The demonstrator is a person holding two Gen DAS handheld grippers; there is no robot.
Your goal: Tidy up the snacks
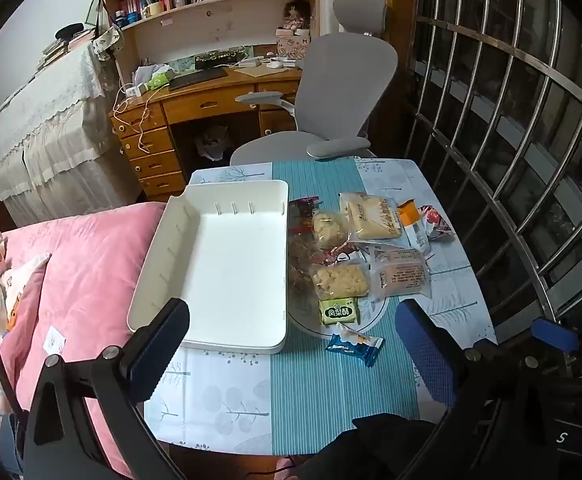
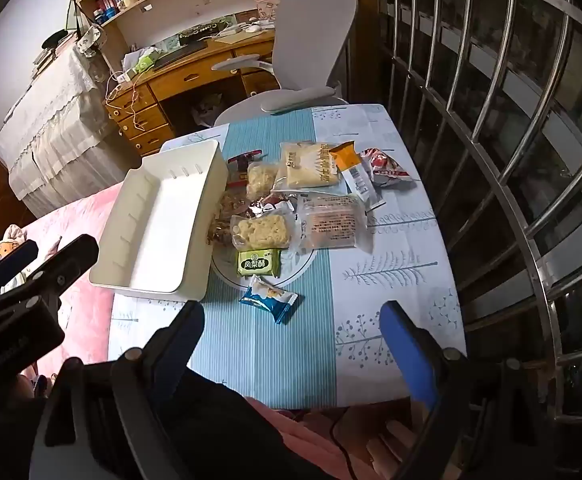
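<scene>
An empty white tray [image 1: 219,264] [image 2: 151,220] stands on the left of the small table. Right of it lies a pile of wrapped snacks: a green packet [image 1: 339,311] [image 2: 259,263], a blue-and-white packet [image 1: 354,343] [image 2: 269,297], clear-wrapped puffed bars [image 1: 341,280] [image 2: 261,231], a yellow cake pack [image 1: 373,216] [image 2: 309,168], an orange-topped stick [image 1: 413,220] [image 2: 353,168] and a red packet [image 1: 437,222] [image 2: 387,168]. My left gripper [image 1: 291,344] is open and empty above the table's near part. My right gripper [image 2: 291,344] is open and empty, short of the blue-and-white packet.
A round white plate [image 1: 371,316] lies under part of the pile. A pink bed [image 1: 83,272] borders the table on the left, a metal window grille [image 1: 511,140] on the right. A grey office chair [image 1: 331,100] and a wooden desk [image 1: 195,104] stand behind.
</scene>
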